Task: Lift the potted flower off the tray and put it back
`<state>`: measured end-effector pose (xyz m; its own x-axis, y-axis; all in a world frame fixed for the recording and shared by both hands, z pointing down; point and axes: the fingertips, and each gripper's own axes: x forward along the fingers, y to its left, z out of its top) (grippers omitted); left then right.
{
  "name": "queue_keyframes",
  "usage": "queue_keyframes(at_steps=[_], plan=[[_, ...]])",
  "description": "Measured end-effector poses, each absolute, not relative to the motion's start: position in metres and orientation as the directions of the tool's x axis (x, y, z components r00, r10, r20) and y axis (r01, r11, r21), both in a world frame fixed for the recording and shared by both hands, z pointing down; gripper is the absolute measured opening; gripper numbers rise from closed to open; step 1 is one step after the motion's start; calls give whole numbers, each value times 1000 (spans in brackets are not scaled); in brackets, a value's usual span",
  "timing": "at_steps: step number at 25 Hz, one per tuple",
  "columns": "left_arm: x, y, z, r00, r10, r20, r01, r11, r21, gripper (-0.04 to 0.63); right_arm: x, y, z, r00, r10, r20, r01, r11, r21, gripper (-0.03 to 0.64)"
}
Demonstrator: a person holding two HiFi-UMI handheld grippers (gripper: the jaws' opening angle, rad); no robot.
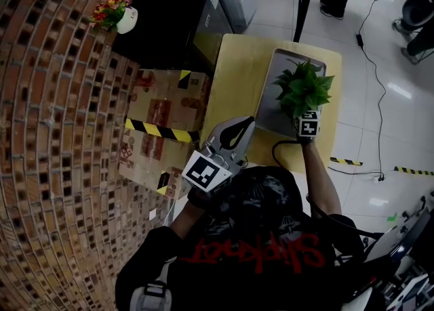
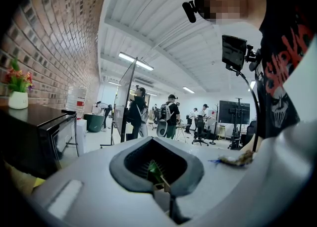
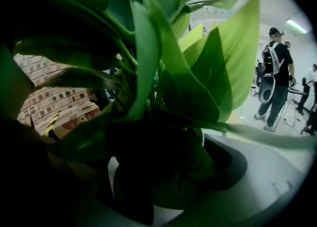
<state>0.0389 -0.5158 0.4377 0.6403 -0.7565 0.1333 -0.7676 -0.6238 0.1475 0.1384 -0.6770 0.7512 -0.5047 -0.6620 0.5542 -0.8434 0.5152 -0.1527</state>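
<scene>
The right gripper (image 1: 305,114) clamps the potted flower (image 1: 303,88) at the tray's (image 1: 274,72) near end, left gripper (image 1: 243,125) closed, empty, short of the tray; the lift-and-return seemingly calls next for a level set-down.

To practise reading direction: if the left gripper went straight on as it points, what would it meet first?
Likely the plant at the tray, though how high the left gripper sits is unclear.
</scene>
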Motion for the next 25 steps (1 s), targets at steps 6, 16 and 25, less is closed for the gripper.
queue_keyframes(at_steps=[6,16,25], plan=[[35,-514,436,625,-769,134,-780,-608,148,0,136,-682,749,-496,-685,533,-840,534,-95,514],[33,-516,431,611,-783,118,-790,-596,143,0,123,-687,657,-545,-739,396,-820,569,-67,514],[29,-515,433,604,-790,109,-796,-588,145,0,127,-691,510,-561,-782,270,-819,571,-48,515]])
